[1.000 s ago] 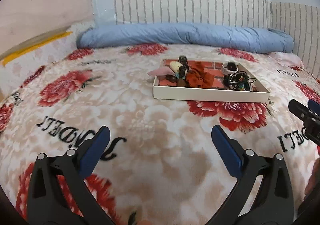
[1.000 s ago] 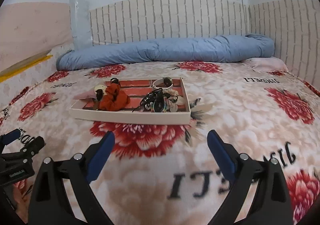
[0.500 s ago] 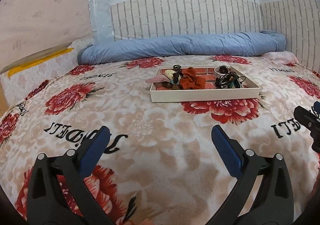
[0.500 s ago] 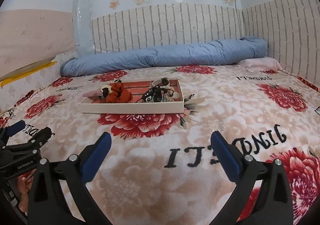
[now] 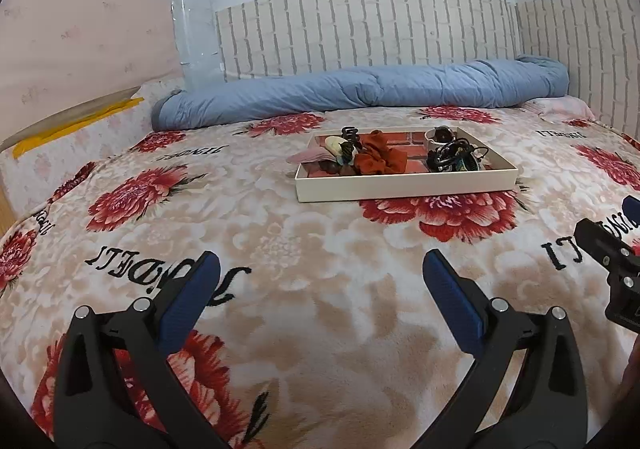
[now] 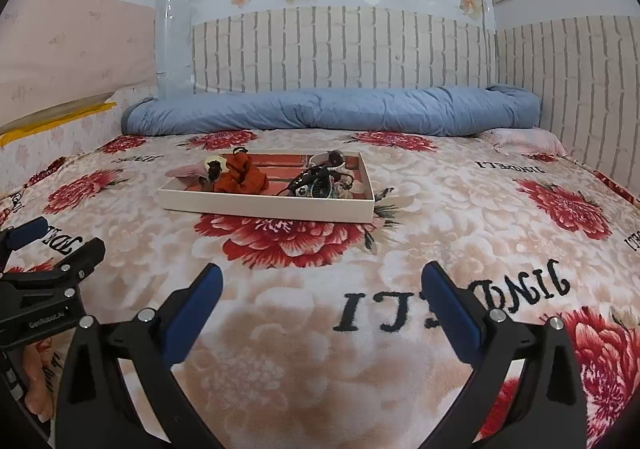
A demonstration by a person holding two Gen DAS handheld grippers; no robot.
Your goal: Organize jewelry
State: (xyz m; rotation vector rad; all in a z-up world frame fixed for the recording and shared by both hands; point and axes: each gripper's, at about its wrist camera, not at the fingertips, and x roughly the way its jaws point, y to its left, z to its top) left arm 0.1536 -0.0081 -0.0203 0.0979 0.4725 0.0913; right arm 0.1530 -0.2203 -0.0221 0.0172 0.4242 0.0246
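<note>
While both tools hover low over the bed, nothing seems sorted yet. The shallow white rectangular tray (image 5: 406, 188) sits on the flowered fleece blanket (image 5: 280, 257), just short of the long rolled blue quilt (image 5: 360, 89) at the headboard, and everything for the job lies heaped inside it. At the tray's left end a rust-orange fabric scrunchie (image 5: 374, 159) is bunched against a pale pink cloth piece (image 5: 310, 156) and some dark clips; at its right end sits a tangle of black cords and bands (image 5: 452, 159), too knotted to tell apart. The left gripper (image 5: 320, 285) is held wide apart and empty, well short of the tray's near wall. The right gripper (image 6: 320, 289) is likewise spread and holds nothing. To my eye the whole sorting remains: approach, pick, separate.
</note>
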